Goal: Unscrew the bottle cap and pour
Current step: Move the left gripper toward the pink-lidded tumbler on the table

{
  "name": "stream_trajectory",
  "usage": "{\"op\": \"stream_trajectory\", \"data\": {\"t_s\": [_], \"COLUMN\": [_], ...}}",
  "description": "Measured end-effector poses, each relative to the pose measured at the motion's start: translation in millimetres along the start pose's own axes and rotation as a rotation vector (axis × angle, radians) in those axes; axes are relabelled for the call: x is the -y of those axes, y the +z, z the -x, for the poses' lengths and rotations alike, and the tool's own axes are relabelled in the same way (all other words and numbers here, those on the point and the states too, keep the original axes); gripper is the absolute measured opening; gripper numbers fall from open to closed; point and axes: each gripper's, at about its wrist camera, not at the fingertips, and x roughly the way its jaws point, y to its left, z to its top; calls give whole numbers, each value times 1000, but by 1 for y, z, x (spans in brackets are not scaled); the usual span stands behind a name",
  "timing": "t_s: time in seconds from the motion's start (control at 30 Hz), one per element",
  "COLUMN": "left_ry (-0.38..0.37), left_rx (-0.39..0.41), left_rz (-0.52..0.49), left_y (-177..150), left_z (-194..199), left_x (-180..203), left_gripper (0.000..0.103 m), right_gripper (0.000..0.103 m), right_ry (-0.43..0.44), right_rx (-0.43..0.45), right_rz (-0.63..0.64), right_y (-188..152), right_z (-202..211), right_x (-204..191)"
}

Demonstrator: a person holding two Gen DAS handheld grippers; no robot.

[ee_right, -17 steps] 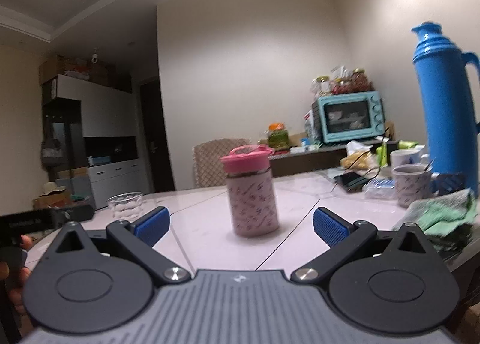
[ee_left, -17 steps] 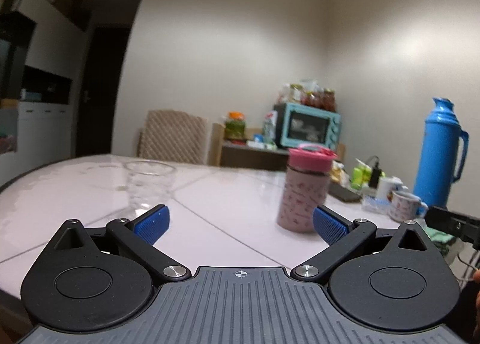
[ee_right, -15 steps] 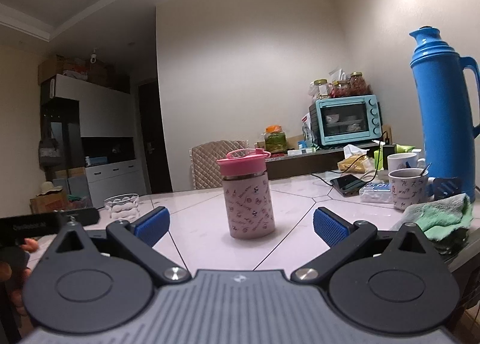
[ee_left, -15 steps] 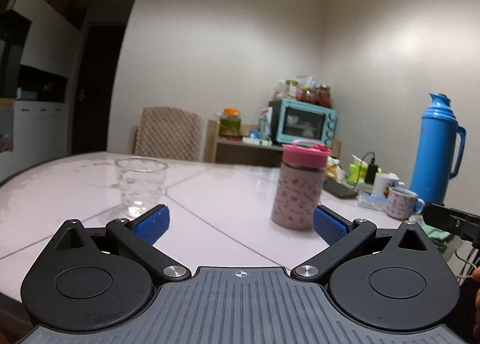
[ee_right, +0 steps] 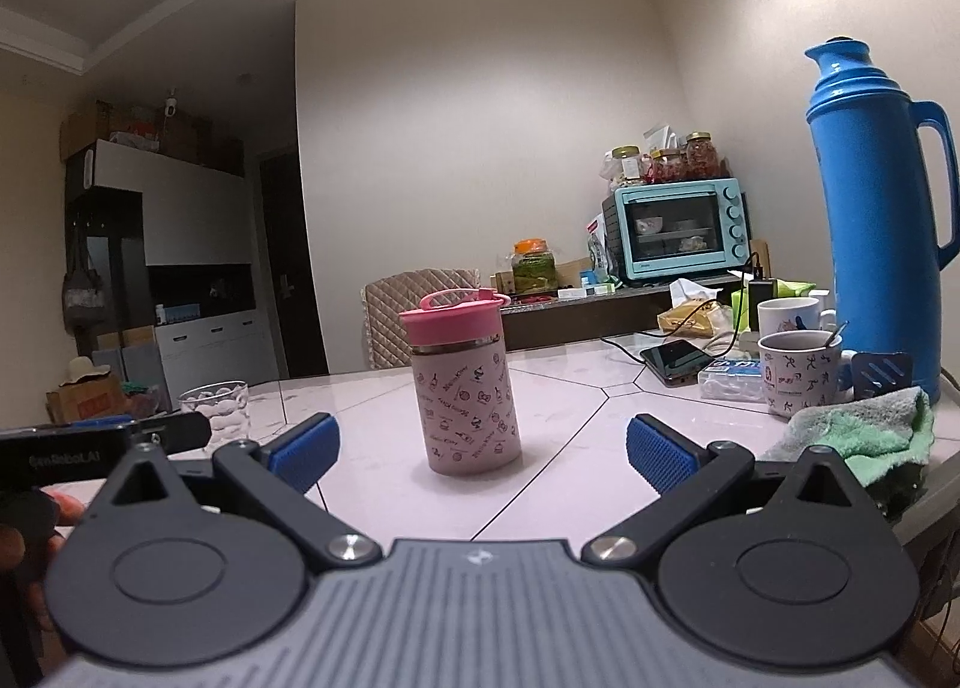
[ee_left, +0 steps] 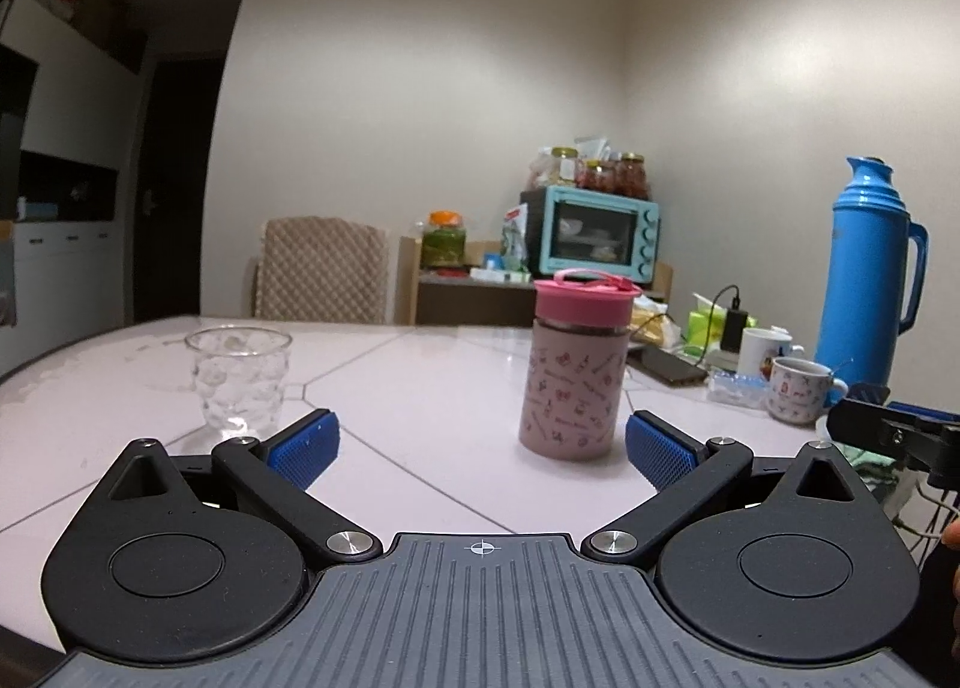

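A pink patterned bottle (ee_right: pixel 467 406) is seen upright on the white tiled table (ee_right: pixel 576 424), its pink cap (ee_right: pixel 453 322) seated on top with a carrying loop. Small dark printed motifs and script lettering cover the sleeve, but the words are too small to be read.

The right gripper (ee_right: pixel 480 448) is held short of the bottle, its blue-padded fingers (ee_right: pixel 660 457) spread wide with nothing between them. The left gripper (ee_left: pixel 477 445) is likewise held back from the bottle, its fingers (ee_left: pixel 303 445) set apart and empty; from its view the bottle (ee_left: pixel 573 388) is placed right of centre and a clear dimpled glass (ee_left: pixel 240 379) stands to the left, well apart from the bottle.

On the left gripper's body, seen at the left edge of the right wrist view, the marking "GenRobot.AI" can be partly read. Toward the table's right side a printed mug (ee_right: pixel 798 376), a blue thermos (ee_right: pixel 873 208), a dark phone (ee_right: pixel 678 358) and a green cloth (ee_right: pixel 864 427) are seen. A teal toaster oven (ee_right: pixel 678 229) is set behind.
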Motion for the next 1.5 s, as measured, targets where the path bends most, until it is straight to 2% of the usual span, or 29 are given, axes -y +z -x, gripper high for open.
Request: {"op": "stream_trajectory", "data": {"t_s": [0.13, 0.2, 0.37, 1.03, 1.5], "left_ry": [-20, -27, -59, -97, -123], "left_rx": [10, 1, -40, -94, -108], "left_rz": [-5, -17, -46, -66, -66], "left_y": [-16, -20, 4, 15, 16], "left_z": [9, -5, -7, -87, -117], "left_x": [-20, -21, -21, -12, -3], "left_gripper": [103, 103, 103, 103, 103], "right_gripper": [103, 103, 103, 103, 103], "right_ry": [8, 11, 13, 39, 43], "right_rx": [-12, -13, -12, -49, -68], "right_rz": [-6, -11, -16, -31, -19], "right_y": [2, 2, 5, 22, 31], "right_z": [-7, -10, -20, -83, -107], "right_x": [0, 2, 4, 16, 24]}}
